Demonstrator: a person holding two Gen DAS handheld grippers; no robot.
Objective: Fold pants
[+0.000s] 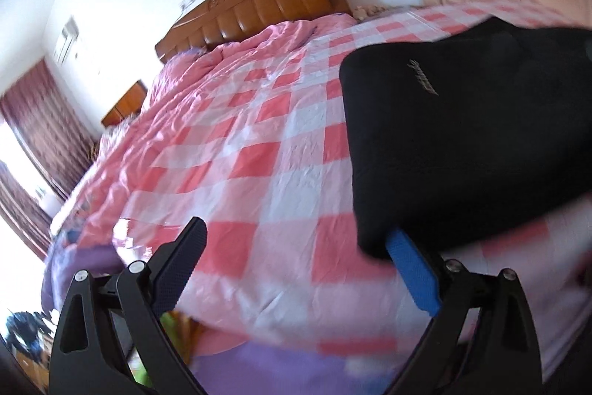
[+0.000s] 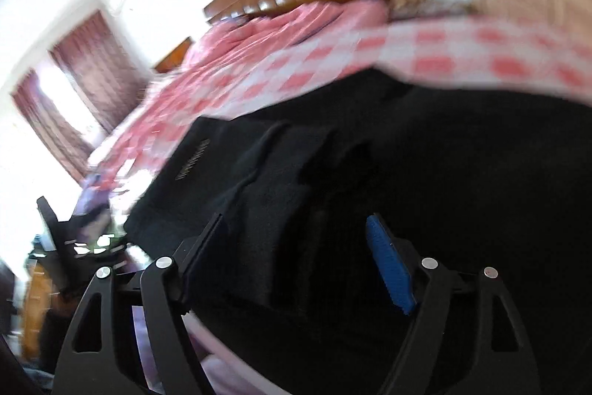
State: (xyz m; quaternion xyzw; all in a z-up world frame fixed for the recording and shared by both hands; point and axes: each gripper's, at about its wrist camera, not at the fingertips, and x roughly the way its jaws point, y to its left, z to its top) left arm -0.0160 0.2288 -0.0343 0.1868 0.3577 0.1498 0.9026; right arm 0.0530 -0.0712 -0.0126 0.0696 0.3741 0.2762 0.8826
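Black pants (image 1: 470, 136) folded on checked bed (image 1: 259, 150), both grippers (image 1: 296, 247) (image 2: 296, 236) with fingers spread, holding nothing; advisable: regrip outer fold edges evenly, lift level.

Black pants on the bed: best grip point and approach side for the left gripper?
Take the near-left corner of the black pants, where the folded edge lifts off the checked bedsheet. Come in low from the bed's near edge; the left gripper is open with its blue finger already at that corner.
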